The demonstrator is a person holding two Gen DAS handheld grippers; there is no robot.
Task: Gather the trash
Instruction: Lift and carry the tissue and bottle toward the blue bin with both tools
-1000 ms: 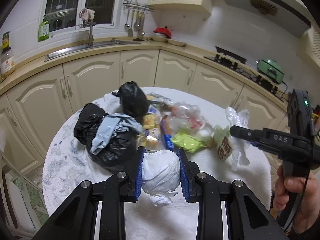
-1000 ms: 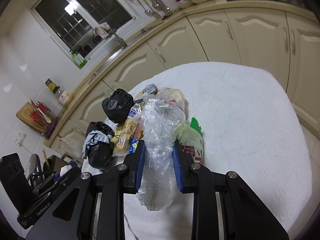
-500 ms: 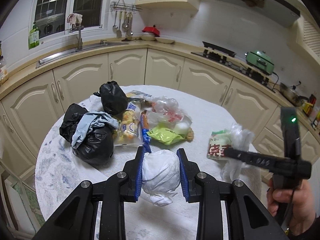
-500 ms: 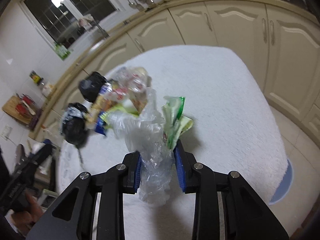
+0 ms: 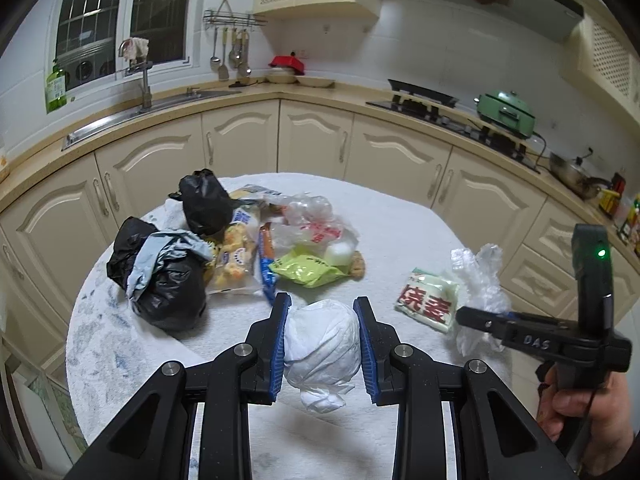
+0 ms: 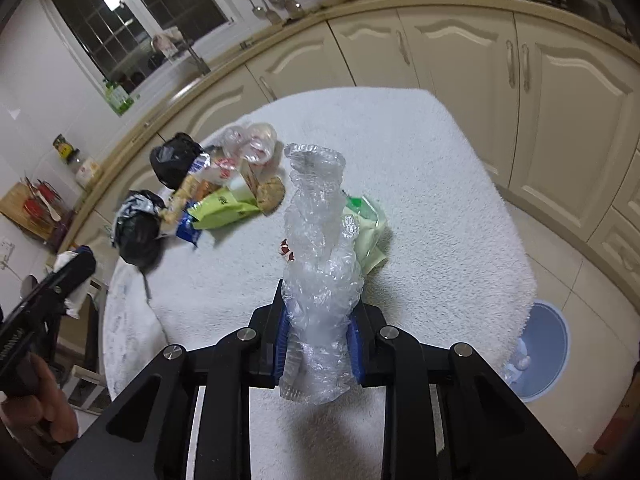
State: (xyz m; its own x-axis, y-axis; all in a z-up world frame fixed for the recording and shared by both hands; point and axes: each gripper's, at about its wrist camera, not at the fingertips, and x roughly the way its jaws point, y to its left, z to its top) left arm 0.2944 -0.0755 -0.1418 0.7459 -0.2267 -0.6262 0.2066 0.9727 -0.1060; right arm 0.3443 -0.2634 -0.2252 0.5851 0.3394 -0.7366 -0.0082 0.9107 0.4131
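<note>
The round desk [image 5: 400, 216] covered with a white fleecy cloth is seen in front of cream kitchen cabinets, and most of the rubbish is heaped at its far left. A pale blue round bin [image 6: 548, 352] is visible on the floor past the near right edge of the desk in the right wrist view; it is judged to be where the collected pieces are meant to go.

In the heap, a large black plastic bag with a grey-blue sheet tucked into it [image 5: 164, 276] is laid nearest, a smaller knotted black bag [image 5: 204, 204] is set behind it, and snack wrappers, a lime-green packet [image 5: 308, 270] and clear film are spread to their right. A white packet with red characters [image 5: 428, 298] is left apart, near the right edge.

The left claw [image 5: 320, 336] is clenched on a knotted white plastic bag [image 5: 320, 340], held clear of the cloth with its tail hanging, presumably so it can be carried off. The right claw [image 6: 318, 344] is clenched on a crumpled clear plastic wrap [image 6: 320, 256], whose loose upper part stands above the pads; its jaws have just been closing, with the wrap between them.
</note>
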